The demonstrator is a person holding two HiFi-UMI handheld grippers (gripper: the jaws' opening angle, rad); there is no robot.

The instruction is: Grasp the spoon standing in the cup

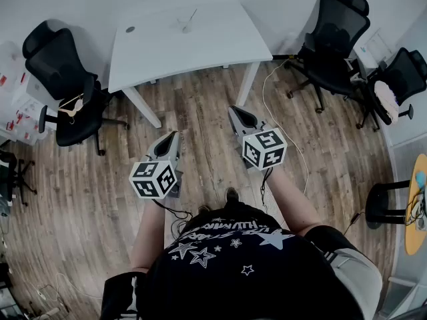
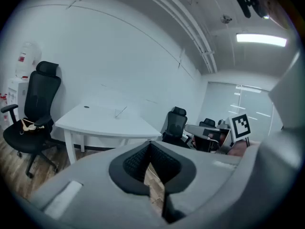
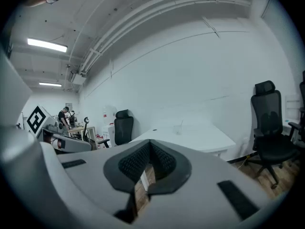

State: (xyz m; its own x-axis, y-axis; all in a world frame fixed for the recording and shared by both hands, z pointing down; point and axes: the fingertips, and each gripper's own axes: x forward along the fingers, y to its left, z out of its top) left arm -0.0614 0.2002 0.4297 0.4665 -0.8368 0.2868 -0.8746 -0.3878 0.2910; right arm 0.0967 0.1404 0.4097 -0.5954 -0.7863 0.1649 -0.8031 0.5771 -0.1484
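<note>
A clear cup [image 1: 185, 25] with a thin spoon [image 1: 191, 15] leaning in it stands on the white table [image 1: 200, 49] at the far side of the room. The left gripper view shows the cup [image 2: 117, 114] small and distant, and so does the right gripper view, with the cup [image 3: 178, 127] on the tabletop. I hold both grippers over the wooden floor, well short of the table. My left gripper [image 1: 175, 136] is shut with nothing in it, jaws pointing at the table. My right gripper [image 1: 238, 112] is likewise shut and empty.
Black office chairs stand left of the table [image 1: 63, 79] and at the right [image 1: 333, 32], with another [image 1: 393, 85] further right. A white cable [image 1: 280, 105] trails across the floor by the table leg [image 1: 248, 82]. A round yellow table [image 1: 417, 205] sits at the right edge.
</note>
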